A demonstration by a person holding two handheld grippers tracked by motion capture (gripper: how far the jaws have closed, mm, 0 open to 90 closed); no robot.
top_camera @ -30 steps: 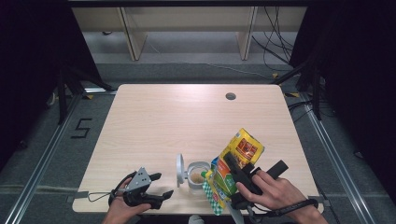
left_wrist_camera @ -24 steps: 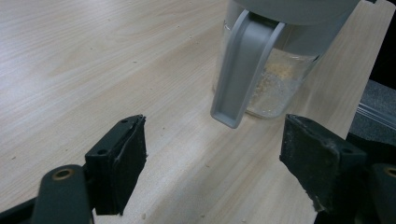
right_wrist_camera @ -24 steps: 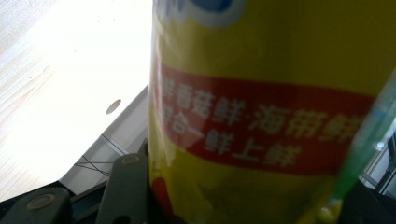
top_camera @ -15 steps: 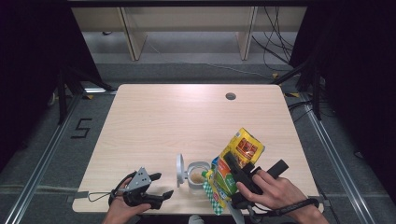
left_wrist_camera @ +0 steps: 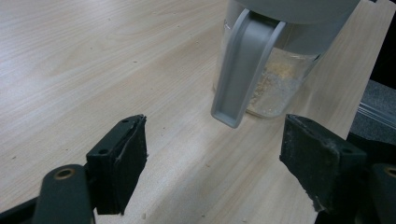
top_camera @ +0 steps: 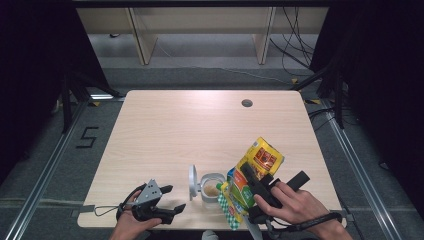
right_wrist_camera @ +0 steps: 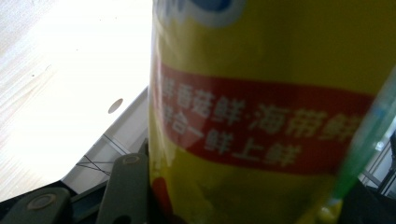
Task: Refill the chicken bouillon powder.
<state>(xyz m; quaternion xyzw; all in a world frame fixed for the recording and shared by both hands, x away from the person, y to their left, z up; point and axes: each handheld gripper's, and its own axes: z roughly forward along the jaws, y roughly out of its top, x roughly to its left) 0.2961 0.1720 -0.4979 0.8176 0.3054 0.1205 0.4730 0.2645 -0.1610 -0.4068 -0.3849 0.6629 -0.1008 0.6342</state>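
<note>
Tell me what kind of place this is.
Probably a lab or recording room, not a kitchen: a bare wooden table with a cable hole, loose cables on the grey floor, and a "5" floor marking.

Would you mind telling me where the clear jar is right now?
In the high view the jar stands near the table's front edge, between the left tool and the yellow bag.

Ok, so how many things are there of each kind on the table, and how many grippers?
Clear jar with a grey flip lid, open: 1
Yellow and green packet, tilted over the jar: 1
Grippers: 2, the left gripper and the right gripper
Total: 4
</note>
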